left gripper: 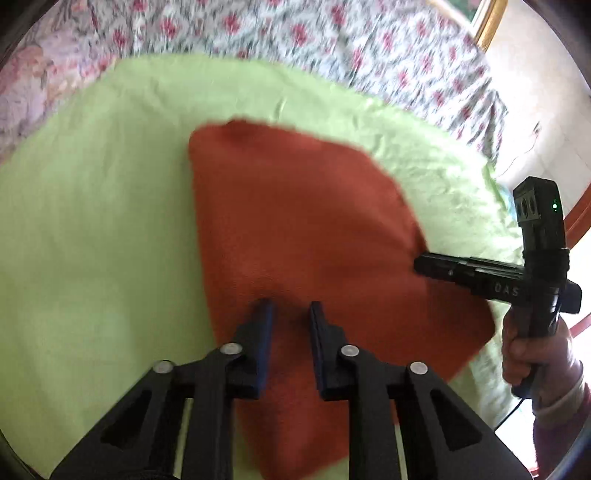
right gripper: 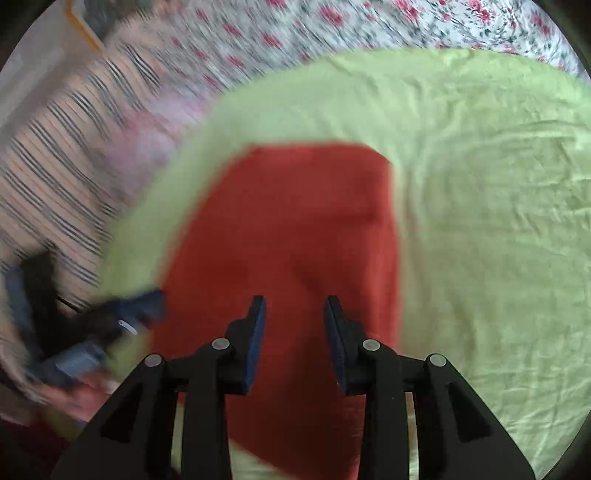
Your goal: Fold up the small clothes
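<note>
A rust-red cloth (left gripper: pixel 295 221) lies flat on a light green sheet (left gripper: pixel 92 221); its outline is roughly rectangular. My left gripper (left gripper: pixel 290 310) hovers over the cloth's near part, its blue pads a small gap apart with only flat cloth showing between them. The right gripper (left gripper: pixel 421 264) reaches in from the right, with its tip at the cloth's right edge. In the right wrist view the red cloth (right gripper: pixel 295 221) fills the centre and my right gripper (right gripper: pixel 295 302) stands open above it, with nothing pinched. The left gripper (right gripper: pixel 147 302) shows blurred at the cloth's left edge.
The green sheet (right gripper: pixel 480 221) covers a bed with a floral spread (left gripper: pixel 258 29) behind it. A striped fabric (right gripper: pixel 55 166) lies to the left in the right wrist view. A person's hand (left gripper: pixel 524 350) holds the right gripper's handle. A gold frame (left gripper: pixel 491 22) stands at the far right.
</note>
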`<state>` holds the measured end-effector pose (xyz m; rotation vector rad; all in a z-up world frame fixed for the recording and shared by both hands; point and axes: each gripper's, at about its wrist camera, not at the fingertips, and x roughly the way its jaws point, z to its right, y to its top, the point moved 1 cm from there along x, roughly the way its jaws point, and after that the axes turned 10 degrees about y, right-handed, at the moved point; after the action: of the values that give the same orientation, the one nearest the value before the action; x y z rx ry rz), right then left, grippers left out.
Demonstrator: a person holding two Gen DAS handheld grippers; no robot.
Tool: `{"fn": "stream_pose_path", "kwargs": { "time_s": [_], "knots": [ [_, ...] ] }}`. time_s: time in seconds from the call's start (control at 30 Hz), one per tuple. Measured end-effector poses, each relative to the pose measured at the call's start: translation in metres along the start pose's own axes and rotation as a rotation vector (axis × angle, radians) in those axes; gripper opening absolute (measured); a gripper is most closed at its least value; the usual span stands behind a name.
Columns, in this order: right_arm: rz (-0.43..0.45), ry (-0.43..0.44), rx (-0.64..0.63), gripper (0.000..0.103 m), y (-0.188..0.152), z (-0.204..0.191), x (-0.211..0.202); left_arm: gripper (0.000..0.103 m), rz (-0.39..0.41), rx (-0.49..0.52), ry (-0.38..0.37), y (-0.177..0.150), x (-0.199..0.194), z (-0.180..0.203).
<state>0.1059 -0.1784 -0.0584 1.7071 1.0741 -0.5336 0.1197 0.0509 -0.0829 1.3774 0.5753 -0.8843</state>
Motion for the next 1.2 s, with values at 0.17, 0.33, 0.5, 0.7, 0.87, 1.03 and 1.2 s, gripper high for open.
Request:
{"fn": "stream_pose_path", "kwargs": {
  "time_s": [0.17,0.33,0.5,0.7,0.87,1.03,1.2],
  "knots": [
    [0.015,-0.006,0.072,0.0,-0.004,0.037,0.015,0.014,0.006,-0.011,-0.004,0.006,0.006,-0.001],
    [0.013,0.009,0.045,0.007,-0.007,0.019,0.002,0.015,0.048,0.007,-0.015,-0.018,-0.029,0.006],
    [0.024,0.068,-0.017,0.022,-0.033,-0.006,-0.027,0.018,0.036,0.054,-0.033,-0.055,-0.049,0.014],
    [-0.019,-0.013,-0.052,0.022,-0.085,0.0,-0.025,0.017,0.007,0.021,-0.016,-0.087,-0.04,0.008],
    [0.013,-0.04,-0.073,0.021,-0.089,-0.003,-0.026,0.018,0.013,0.011,0.007,-0.088,-0.038,0.011],
    [0.025,-0.032,-0.067,0.021,-0.089,-0.001,-0.03,0.018,0.011,0.0,0.027,-0.094,-0.041,0.014],
    [0.028,-0.039,-0.065,0.021,-0.096,-0.001,-0.039,0.021,-0.012,0.007,0.038,-0.1,-0.048,0.014]
  ]
}}
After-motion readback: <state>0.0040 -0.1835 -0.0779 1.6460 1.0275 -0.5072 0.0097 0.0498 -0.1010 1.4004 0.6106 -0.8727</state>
